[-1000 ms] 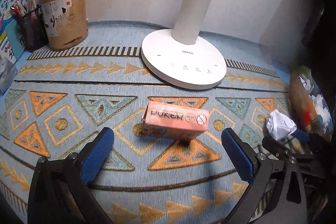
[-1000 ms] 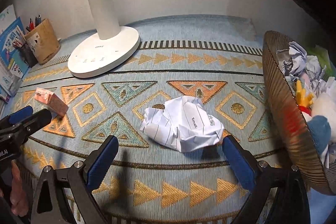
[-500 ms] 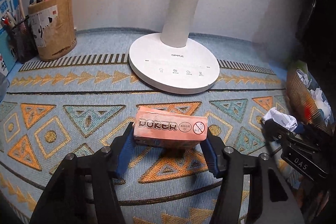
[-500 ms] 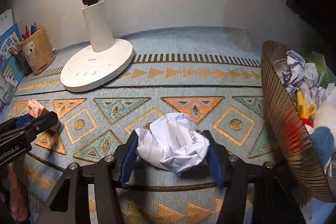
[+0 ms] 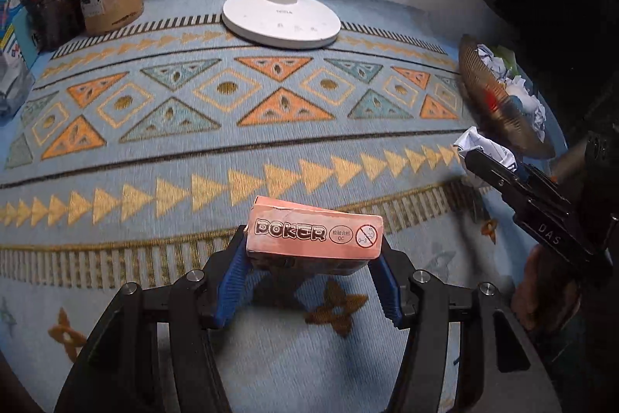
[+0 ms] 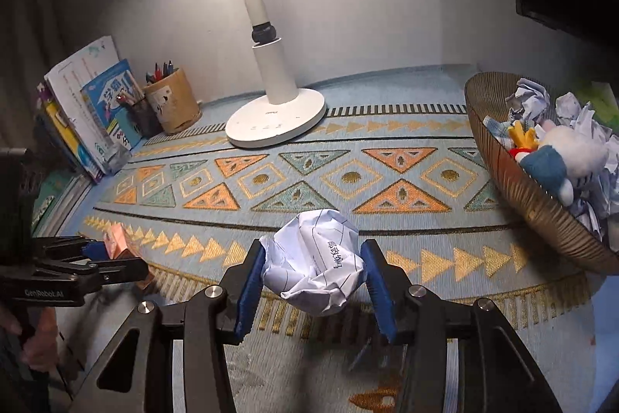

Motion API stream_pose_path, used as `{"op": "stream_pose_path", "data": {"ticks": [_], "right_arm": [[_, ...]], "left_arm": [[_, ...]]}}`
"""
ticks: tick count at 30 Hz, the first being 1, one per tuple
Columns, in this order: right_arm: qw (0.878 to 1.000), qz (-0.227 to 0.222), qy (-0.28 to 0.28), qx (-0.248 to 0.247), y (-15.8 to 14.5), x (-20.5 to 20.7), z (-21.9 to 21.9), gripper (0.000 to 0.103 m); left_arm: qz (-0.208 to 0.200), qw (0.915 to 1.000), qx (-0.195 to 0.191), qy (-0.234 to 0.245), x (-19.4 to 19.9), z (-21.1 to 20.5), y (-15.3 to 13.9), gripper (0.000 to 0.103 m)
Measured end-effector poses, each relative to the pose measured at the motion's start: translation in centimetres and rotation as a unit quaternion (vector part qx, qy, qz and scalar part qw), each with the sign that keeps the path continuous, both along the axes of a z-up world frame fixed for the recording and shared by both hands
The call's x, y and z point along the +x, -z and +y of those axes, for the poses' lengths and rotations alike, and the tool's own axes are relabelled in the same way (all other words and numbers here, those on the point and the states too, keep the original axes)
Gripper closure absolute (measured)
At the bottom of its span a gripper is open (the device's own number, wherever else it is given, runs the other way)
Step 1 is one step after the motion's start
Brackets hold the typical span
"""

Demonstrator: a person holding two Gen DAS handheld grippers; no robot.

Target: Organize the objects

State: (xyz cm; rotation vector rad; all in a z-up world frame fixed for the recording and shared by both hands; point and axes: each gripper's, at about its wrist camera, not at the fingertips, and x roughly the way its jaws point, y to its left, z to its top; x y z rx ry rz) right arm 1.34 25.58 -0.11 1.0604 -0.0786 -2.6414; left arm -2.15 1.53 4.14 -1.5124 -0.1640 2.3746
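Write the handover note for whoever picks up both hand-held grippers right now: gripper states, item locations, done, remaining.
Left hand-held gripper: shut on the poker box, lifted off the mat.
Right hand-held gripper: shut on the paper ball, also lifted.
Basket at the mat's right edge already holds crumpled paper and a plush toy.
Done: both items grasped.
Left: the paper ball probably goes in the basket; the box needs a place, which the views do not show.

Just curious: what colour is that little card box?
Salmon pink with dark outlined lettering; the card box shows best in the left wrist view.
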Motion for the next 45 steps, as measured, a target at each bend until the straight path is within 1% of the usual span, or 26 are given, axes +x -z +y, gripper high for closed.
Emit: {"op": "stream_pose_path", "data": {"ticks": [2, 4, 6, 8, 10, 11, 14, 17, 18, 21, 23, 24, 26, 28, 30, 32, 35, 37, 40, 43, 45], "right_arm": [[0.999, 0.007, 0.02, 0.031, 0.3, 0.2, -0.5, 0.055], [0.999, 0.021, 0.013, 0.025, 0.0, 0.4, -0.2, 0.055], [0.999, 0.012, 0.018, 0.027, 0.3, 0.1, 0.0, 0.055], [1.0, 0.009, 0.019, 0.022, 0.3, 0.0, 0.2, 0.055], [1.0, 0.008, 0.021, 0.022, 0.4, -0.1, 0.4, 0.054], [1.0, 0.007, 0.02, 0.021, 0.5, -0.1, 0.4, 0.054], [1.0, 0.006, 0.02, 0.022, 0.5, 0.0, 0.4, 0.054], [1.0, 0.008, 0.017, 0.017, 0.5, 0.1, 0.4, 0.054], [1.0, 0.008, 0.016, 0.015, 0.4, 0.2, 0.5, 0.054], [1.0, 0.005, 0.017, 0.008, 0.4, 0.1, 0.7, 0.054], [1.0, 0.005, 0.018, 0.004, 0.4, 0.1, 0.8, 0.054], [1.0, 0.005, 0.018, 0.003, 0.3, 0.1, 0.8, 0.053], [1.0, 0.004, 0.02, 0.002, 0.3, 0.1, 0.8, 0.053], [1.0, 0.002, 0.022, 0.0, 0.4, 0.1, 0.9, 0.052], [1.0, 0.001, 0.022, -0.003, 0.4, 0.1, 1.0, 0.052], [1.0, 0.0, 0.023, -0.004, 0.4, 0.0, 1.0, 0.051], [1.0, 0.0, 0.022, -0.009, 0.4, 0.0, 1.2, 0.051], [1.0, -0.001, 0.026, -0.014, 0.4, 0.0, 1.4, 0.05], [0.999, -0.005, 0.039, -0.025, 0.5, -0.2, 2.0, 0.05], [0.998, -0.014, 0.053, -0.033, 0.7, -0.5, 2.7, 0.05], [0.998, -0.016, 0.054, -0.037, 0.7, -0.6, 2.9, 0.05]], "left_arm": [[-0.012, 0.9998, -0.018, -0.003, -0.3, 0.3, 0.5, 0.047], [-0.021, 0.9991, -0.036, 0.001, -1.0, 0.8, 0.7, 0.047], [-0.032, 0.9984, -0.043, 0.015, -2.0, 1.6, 1.1, 0.045], [-0.026, 0.9979, -0.057, 0.017, -3.2, 2.5, 1.4, 0.04], [-0.003, 0.9982, -0.059, 0.012, -4.0, 3.0, 1.3, 0.036], [0.007, 0.9985, -0.053, 0.009, -4.2, 3.0, 1.2, 0.035], [0.019, 0.9997, -0.015, -0.005, -4.5, 2.4, 1.0, 0.032], [0.02, 0.9995, 0.006, -0.023, -3.5, 1.1, 0.7, 0.032], [0.018, 0.9994, 0.019, -0.023, -2.7, 0.5, 0.6, 0.032], [0.004, 0.9967, 0.08, 0.005, -0.1, -0.4, 0.7, 0.032], [0.0, 0.9942, 0.105, 0.024, 0.9, 0.1, 0.9, 0.032], [0.0, 0.9941, 0.104, 0.029, 0.9, 0.5, 1.1, 0.032], [0.001, 0.9968, 0.078, 0.022, 0.0, 1.2, 1.8, 0.032], [0.014, 0.9967, 0.077, 0.022, -0.9, 1.4, 1.9, 0.032], [0.013, 0.9965, 0.08, 0.022, -2.3, 1.6, 2.0, 0.032], [0.01, 0.9965, 0.075, 0.036, -3.6, 2.2, 2.0, 0.032], [0.019, 0.9958, 0.058, 0.069, -5.5, 3.9, 2.0, 0.032], [0.025, 0.9955, 0.049, 0.077, -6.7, 4.8, 2.1, 0.032], [0.033, 0.9959, 0.038, 0.075, -8.0, 5.9, 2.1, 0.032], [0.037, 0.997, 0.027, 0.062, -8.4, 7.0, 2.0, 0.032], [0.044, 0.9972, 0.011, 0.059, -8.4, 8.0, 2.1, 0.032]]}}
